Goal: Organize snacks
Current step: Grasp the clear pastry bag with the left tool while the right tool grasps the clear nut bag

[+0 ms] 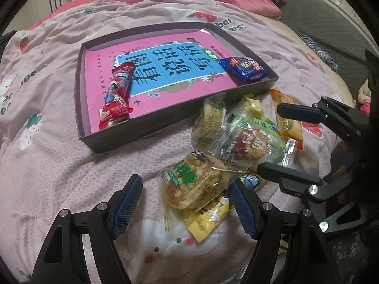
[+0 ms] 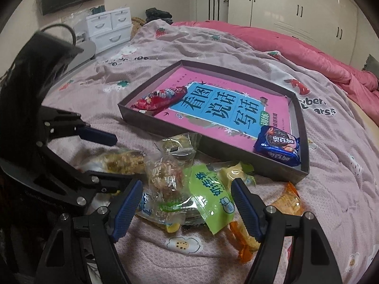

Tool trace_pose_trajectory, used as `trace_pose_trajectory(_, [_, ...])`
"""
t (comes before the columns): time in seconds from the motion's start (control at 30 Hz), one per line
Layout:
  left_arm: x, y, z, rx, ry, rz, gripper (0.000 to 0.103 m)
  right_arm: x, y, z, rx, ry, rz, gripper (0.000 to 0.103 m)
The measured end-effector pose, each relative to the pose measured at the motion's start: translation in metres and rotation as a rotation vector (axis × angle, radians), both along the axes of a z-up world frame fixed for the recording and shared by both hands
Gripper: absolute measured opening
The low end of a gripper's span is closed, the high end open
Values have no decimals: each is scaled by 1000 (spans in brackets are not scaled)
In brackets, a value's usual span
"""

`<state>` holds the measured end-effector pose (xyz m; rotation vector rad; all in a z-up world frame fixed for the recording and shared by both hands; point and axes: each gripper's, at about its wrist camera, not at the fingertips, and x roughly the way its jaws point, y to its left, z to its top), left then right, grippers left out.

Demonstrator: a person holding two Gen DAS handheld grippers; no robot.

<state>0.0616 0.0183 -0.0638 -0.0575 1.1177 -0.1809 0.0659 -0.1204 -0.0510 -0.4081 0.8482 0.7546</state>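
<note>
A pile of wrapped snacks lies on the bedspread in front of a dark shallow tray [image 1: 132, 139] [image 2: 165, 127] lined with a pink book. Inside the tray lie a red snack pack [image 1: 117, 94] [image 2: 158, 99] and a blue biscuit packet [image 1: 244, 67] [image 2: 277, 148]. My left gripper [image 1: 186, 203] [image 2: 106, 158] is open, its jaws either side of a clear-wrapped pastry with a green label [image 1: 189, 184], not pressing it. My right gripper [image 2: 186, 206] [image 1: 291, 144] is open over a clear round-pastry packet [image 2: 165, 184] and a green packet [image 2: 210, 196]. An orange packet [image 1: 287, 120] [image 2: 287, 203] lies at the pile's edge.
The pinkish strawberry-print bedspread [image 1: 59, 142] covers the bed, with a pink quilt [image 2: 319, 54] bunched beyond the tray. White drawer units [image 2: 109, 28] and a wardrobe [image 2: 296, 4] stand by the far walls. The two grippers sit close together over the pile.
</note>
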Motion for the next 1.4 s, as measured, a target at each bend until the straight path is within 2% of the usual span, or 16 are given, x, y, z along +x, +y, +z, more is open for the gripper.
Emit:
trace_pose_trajectory(0.23, [5,6,-2,-18,2,7,75,1,10,-7,-21,-29,28,75])
trace_pose_trajectory(0.4, [9,6,-4,-17,1,1,72,1,14,-8,-24,-42,50,60])
trace_pose_trajectory(0.47, [11,5,-4,-22,2,-8,68,1,15,-10,-27,-32,62,47])
trace_pose_trajectory(0.53, [13,2,-5,-15,1,-20,65,2,15,-10,-22,-24,69,41])
trace_pose_trajectory(0.67, [15,-3,-9,-4,5,-42,57,3,13,-8,-2,-15,68,40])
trace_pose_trajectory(0.93, [16,-8,-7,8,-13,-54,54,12,2,-1,65,22,20,40])
trace_pose_trajectory(1.4, [13,-2,-5,-41,-19,-6,48,15,-8,9,116,18,-10,40])
